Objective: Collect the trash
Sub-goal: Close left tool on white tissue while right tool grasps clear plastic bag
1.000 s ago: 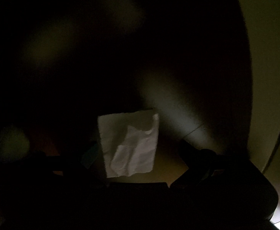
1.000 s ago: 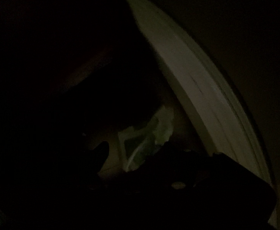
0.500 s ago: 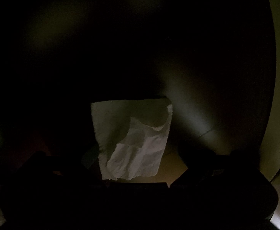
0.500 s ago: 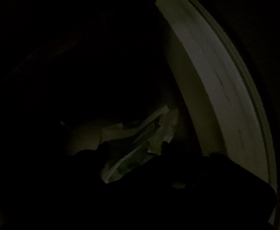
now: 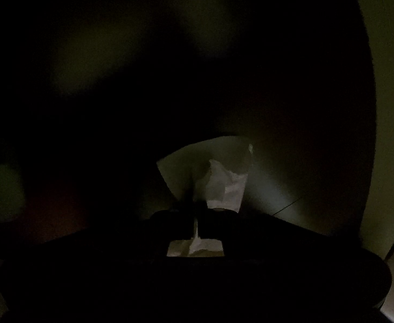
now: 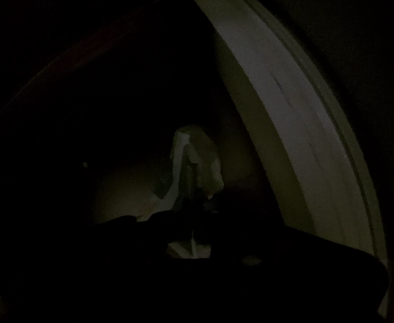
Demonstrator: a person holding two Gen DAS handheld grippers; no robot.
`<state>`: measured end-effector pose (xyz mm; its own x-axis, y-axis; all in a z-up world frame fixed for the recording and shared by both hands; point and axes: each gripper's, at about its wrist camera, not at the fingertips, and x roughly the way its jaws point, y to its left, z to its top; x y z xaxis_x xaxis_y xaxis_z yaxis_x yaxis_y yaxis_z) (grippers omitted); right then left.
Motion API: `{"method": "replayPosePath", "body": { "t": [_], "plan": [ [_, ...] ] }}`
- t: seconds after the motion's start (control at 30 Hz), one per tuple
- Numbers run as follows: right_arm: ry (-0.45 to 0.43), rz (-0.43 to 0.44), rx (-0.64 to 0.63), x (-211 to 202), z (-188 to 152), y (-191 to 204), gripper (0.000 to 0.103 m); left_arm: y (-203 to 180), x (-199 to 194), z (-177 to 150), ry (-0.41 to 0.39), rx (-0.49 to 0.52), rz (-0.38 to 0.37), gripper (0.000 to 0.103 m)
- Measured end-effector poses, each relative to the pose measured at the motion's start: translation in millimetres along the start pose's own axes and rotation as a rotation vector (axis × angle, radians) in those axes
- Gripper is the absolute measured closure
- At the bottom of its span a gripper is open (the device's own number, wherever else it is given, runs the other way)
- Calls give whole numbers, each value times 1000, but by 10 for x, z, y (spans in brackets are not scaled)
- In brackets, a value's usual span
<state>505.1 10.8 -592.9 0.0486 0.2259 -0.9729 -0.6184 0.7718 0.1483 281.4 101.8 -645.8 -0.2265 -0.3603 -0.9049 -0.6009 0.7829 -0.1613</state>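
Two tools, each clamped on litter: left tool (image 5: 195, 215) pinching paper (image 5: 210, 172), right tool (image 6: 194, 215) pinching wrapper (image 6: 197, 158).

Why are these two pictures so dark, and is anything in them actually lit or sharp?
Left wrist view: nearly black, only the white paper scrap pinched in the left gripper and a pale curved band at the right edge catch light; background patches are soft blurs. Right wrist view: darker and grainy, the crumpled wrapper in the right gripper is dim, and the white board bows from fisheye distortion.
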Motion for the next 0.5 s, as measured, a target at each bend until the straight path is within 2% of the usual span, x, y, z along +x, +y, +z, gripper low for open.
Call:
{"method": "replayPosePath", "body": {
  "t": [0.23,0.5],
  "plan": [
    [-42,-6,-2,-434,-228,-81,103,4,-333,46,-91,11,-41,102],
    [-20,-23,0,-937,-565,-110,103,-174,-784,53,-177,28,-105,102]
  ]
}}
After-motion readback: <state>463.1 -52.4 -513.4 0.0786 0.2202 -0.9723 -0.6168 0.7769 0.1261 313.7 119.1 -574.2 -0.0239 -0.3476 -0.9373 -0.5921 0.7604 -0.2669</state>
